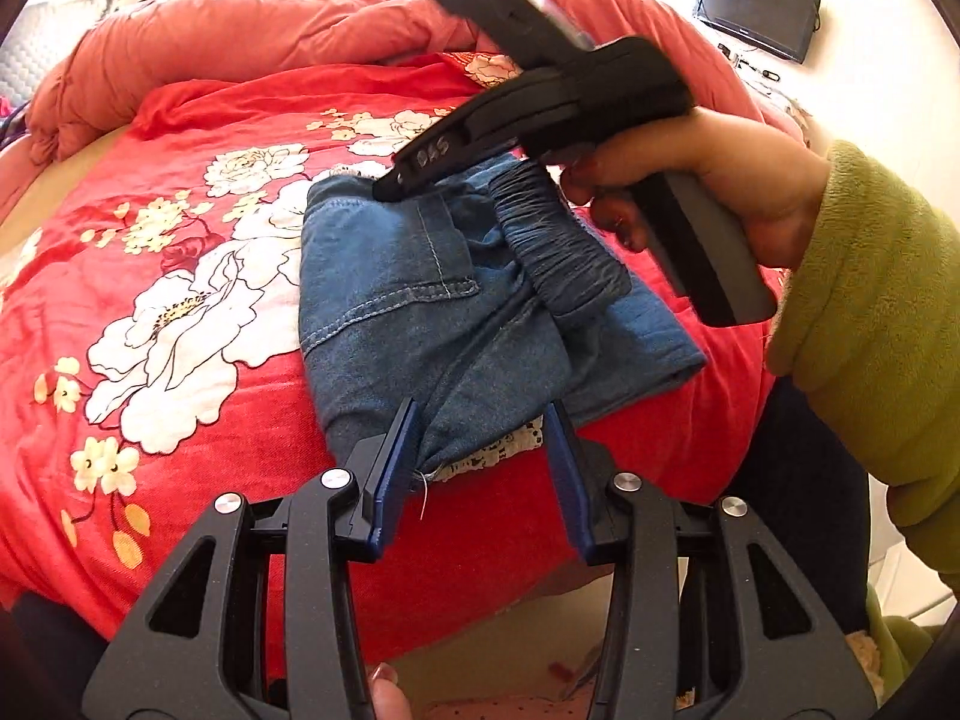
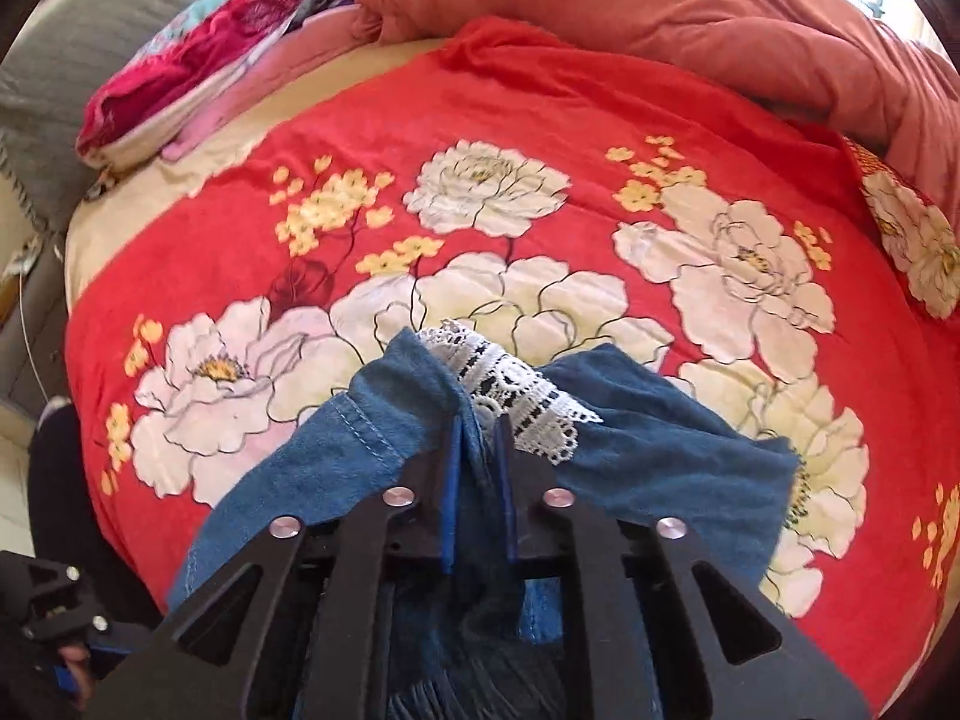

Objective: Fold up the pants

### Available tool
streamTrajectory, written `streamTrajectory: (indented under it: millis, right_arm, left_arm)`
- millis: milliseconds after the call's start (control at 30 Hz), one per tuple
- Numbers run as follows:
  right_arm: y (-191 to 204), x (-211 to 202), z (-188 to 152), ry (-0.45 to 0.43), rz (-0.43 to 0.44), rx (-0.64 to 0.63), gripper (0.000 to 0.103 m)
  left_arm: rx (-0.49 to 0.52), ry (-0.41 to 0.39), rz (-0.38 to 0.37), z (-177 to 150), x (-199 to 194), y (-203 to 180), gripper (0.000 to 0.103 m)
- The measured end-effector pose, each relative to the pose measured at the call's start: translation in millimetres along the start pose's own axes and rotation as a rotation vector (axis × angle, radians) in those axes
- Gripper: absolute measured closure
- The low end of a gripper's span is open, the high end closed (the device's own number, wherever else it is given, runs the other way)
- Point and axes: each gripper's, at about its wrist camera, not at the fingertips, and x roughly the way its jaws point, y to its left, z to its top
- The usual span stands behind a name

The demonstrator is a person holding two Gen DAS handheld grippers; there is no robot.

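Note:
Folded blue denim pants point(image 1: 420, 300) with a white lace hem point(image 2: 522, 396) lie on a red floral blanket point(image 1: 180, 240). My left gripper point(image 1: 483, 408) sits at the bundle's near edge. Its blue pads stand partly apart and press on a ridge of denim that fills the gap. My right gripper point(image 1: 384, 189) comes down on the far edge, held by a hand in a green sleeve point(image 1: 870, 300). In the right wrist view the right gripper point(image 2: 480, 438) has its pads nearly together, pinching a fold of denim point(image 2: 660, 450) just short of the lace.
A bunched orange quilt point(image 1: 240, 30) runs along the back of the bed. A pink patterned pillow point(image 2: 198, 60) lies at the far left. A dark screen point(image 1: 756, 6) hangs on the wall at right. The bed's near edge drops away just below my left gripper.

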Motion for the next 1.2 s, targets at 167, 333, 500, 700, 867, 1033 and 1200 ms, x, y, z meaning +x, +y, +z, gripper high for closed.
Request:
streamTrajectory:
  millis: [167,333,500,700,867,1033,1200]
  right_arm:
    - [-7,-36,-6,-0.098,0.030,0.060,0.054]
    - [-15,-72,-16,-0.188,0.013,0.107,0.039]
    - [-24,-99,-31,-0.260,-0.002,0.145,0.030]
    - [-36,-128,-51,-0.333,0.005,0.210,0.030]
    - [-37,-146,-70,-0.375,-0.015,0.228,0.030]
    - [-37,-157,-91,-0.400,-0.039,0.243,0.030]
    - [-42,-161,-112,-0.416,-0.044,0.284,0.029]
  left_arm:
    - [-0.003,0.008,0.006,1,-2,-1,0.068]
    - [-0.013,0.009,0.012,2,-10,-2,0.068]
    - [-0.016,0.005,0.021,2,-18,-5,0.065]
    - [-0.005,-0.005,0.028,3,-28,-13,0.061]
    - [-0.002,-0.029,0.033,9,-38,-19,0.056]
    - [-0.013,-0.049,0.044,16,-44,-18,0.049]
    - [-0.038,-0.054,0.050,21,-46,-14,0.043]
